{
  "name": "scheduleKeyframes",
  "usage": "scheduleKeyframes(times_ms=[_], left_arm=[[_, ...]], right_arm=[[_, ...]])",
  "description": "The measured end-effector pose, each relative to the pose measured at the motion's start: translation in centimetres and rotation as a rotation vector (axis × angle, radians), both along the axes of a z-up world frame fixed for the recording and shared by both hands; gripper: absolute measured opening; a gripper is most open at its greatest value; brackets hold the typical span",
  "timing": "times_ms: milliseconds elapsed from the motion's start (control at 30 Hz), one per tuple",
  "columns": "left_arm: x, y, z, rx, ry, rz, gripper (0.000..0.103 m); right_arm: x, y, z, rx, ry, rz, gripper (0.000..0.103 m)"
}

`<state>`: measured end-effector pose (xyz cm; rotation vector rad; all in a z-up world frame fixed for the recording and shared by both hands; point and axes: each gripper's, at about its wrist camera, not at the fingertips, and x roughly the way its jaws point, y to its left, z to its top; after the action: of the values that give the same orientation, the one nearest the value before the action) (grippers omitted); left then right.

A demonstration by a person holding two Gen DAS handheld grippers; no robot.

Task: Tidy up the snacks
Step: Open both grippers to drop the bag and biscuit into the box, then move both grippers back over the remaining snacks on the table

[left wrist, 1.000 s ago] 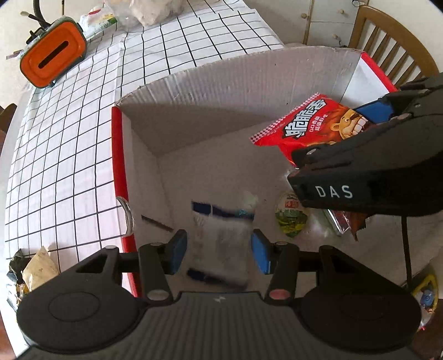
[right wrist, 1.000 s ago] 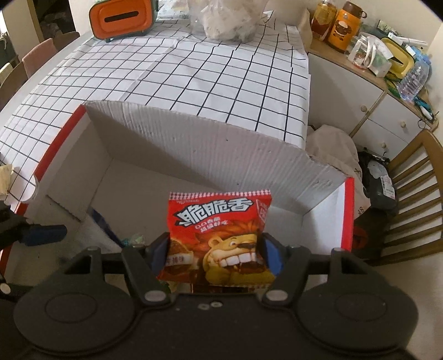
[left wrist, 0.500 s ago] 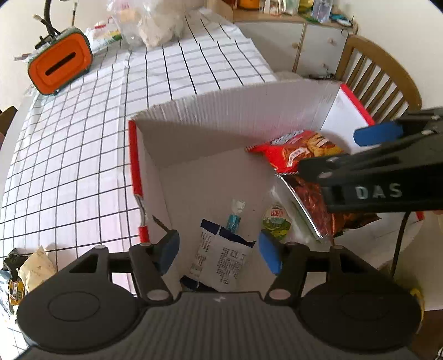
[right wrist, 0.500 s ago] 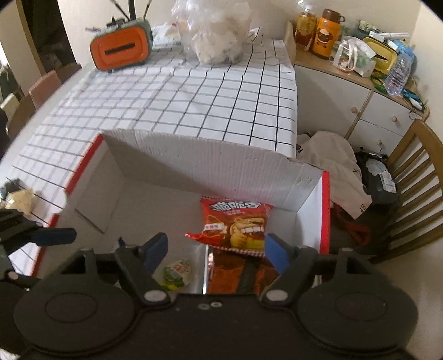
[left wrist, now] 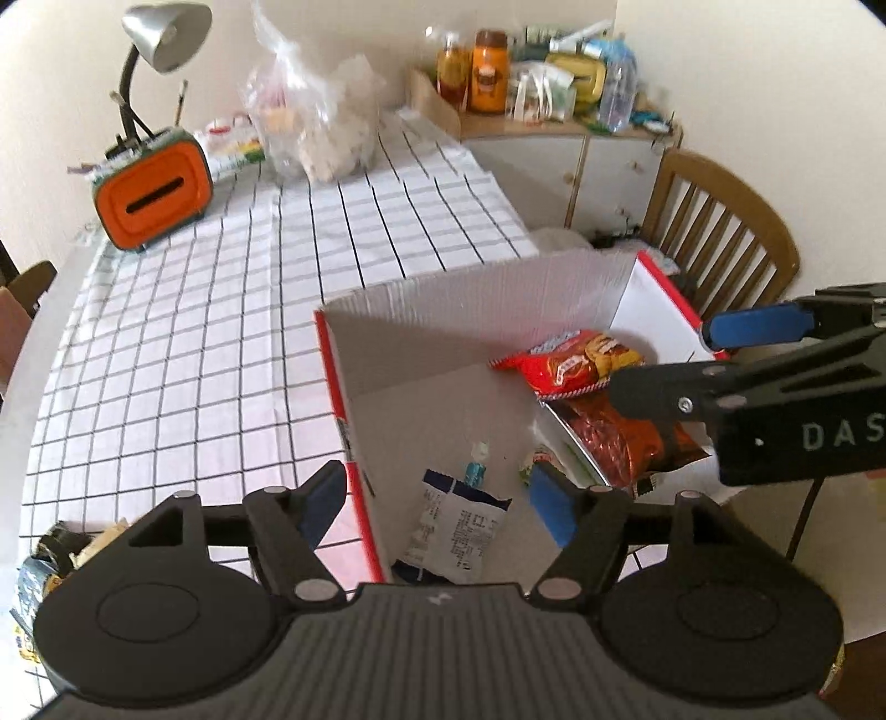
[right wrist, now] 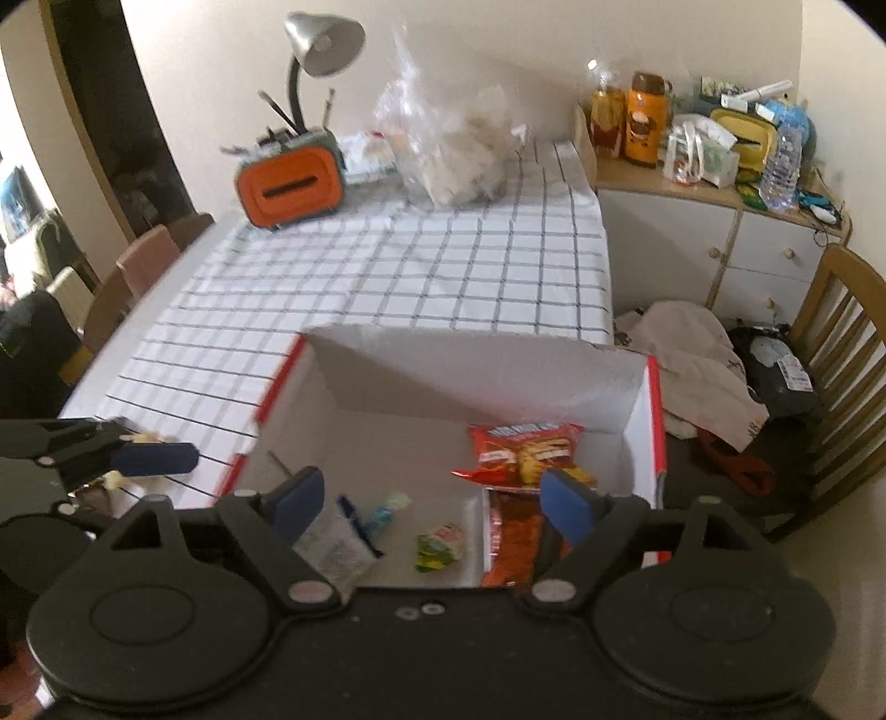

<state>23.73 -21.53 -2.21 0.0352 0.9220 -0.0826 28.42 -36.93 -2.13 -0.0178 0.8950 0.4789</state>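
Observation:
A white cardboard box (left wrist: 470, 299) (right wrist: 482, 365) with red edges stands at the table's near end. In it lie a red snack bag (left wrist: 576, 363) (right wrist: 523, 457), a dark orange bag (left wrist: 626, 443) (right wrist: 512, 540), a white-and-blue packet (left wrist: 459, 523) (right wrist: 338, 545), a small green snack (right wrist: 440, 548) and a teal tube (right wrist: 382, 512). My left gripper (left wrist: 437, 498) is open and empty above the box's near left corner. My right gripper (right wrist: 429, 495) is open and empty above the box's near side; it also shows at the right in the left wrist view (left wrist: 775, 365).
More snack packets (left wrist: 50, 559) lie on the checked tablecloth (left wrist: 221, 343) left of the box. An orange tissue holder (left wrist: 152, 194), a lamp (right wrist: 321, 39) and a clear plastic bag (right wrist: 448, 149) stand at the far end. A wooden chair (left wrist: 725, 238) and a cabinet (right wrist: 720, 243) stand on the right.
The right gripper opened and let the red bag drop into the box. The left gripper let the white-and-blue packet fall into the box. Both grippers pulled up and back.

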Motion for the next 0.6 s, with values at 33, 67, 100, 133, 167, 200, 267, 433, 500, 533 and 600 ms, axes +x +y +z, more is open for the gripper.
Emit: scheduleKeyframes(times_ms=[33, 67, 100, 133, 167, 200, 267, 433, 500, 533, 600], left_arm=[[-0.4, 0.3, 0.3, 0.001, -0.012, 0.001, 0.074], [-0.8, 0.6, 0.5, 0.0, -0.024, 0.002, 0.074], [-1.3, 1.0, 0.7, -0.003, -0.037, 0.002, 0.075], [-1.6, 1.4, 0.9, -0.005, -0.048, 0.002, 0.077], [-2.0, 1.9, 1.1, -0.008, -0.058, 0.003, 0.078], [-2.5, 2.4, 1.3, -0.01, -0.07, 0.005, 0.079], [-3.3, 3.4, 1.6, -0.009, -0.094, 0.008, 0.08], [-5.3, 6.2, 2.3, -0.009, -0.143, 0.017, 0.084], [-6.1, 7.4, 2.5, -0.011, -0.159, 0.024, 0.084], [-6.4, 8.0, 2.6, -0.013, -0.165, 0.026, 0.084], [-7.2, 9.4, 2.7, -0.016, -0.18, 0.029, 0.084]], right_arm=[[-0.5, 0.1, 0.3, 0.008, -0.009, 0.002, 0.086], [-1.0, 0.3, 0.6, 0.017, -0.018, 0.005, 0.086], [-1.5, 0.5, 0.9, 0.031, -0.026, 0.01, 0.088], [-2.0, 0.6, 1.2, 0.043, -0.035, 0.013, 0.089], [-2.5, 0.7, 1.4, 0.057, -0.047, 0.017, 0.09], [-3.1, 0.9, 1.7, 0.074, -0.058, 0.02, 0.091], [-4.0, 1.4, 2.1, 0.094, -0.075, 0.027, 0.093], [-6.3, 3.0, 2.9, 0.118, -0.117, 0.043, 0.099], [-7.2, 3.9, 3.1, 0.129, -0.135, 0.055, 0.1], [-7.6, 4.4, 3.2, 0.13, -0.142, 0.06, 0.102], [-8.4, 5.5, 3.3, 0.134, -0.153, 0.065, 0.103]])
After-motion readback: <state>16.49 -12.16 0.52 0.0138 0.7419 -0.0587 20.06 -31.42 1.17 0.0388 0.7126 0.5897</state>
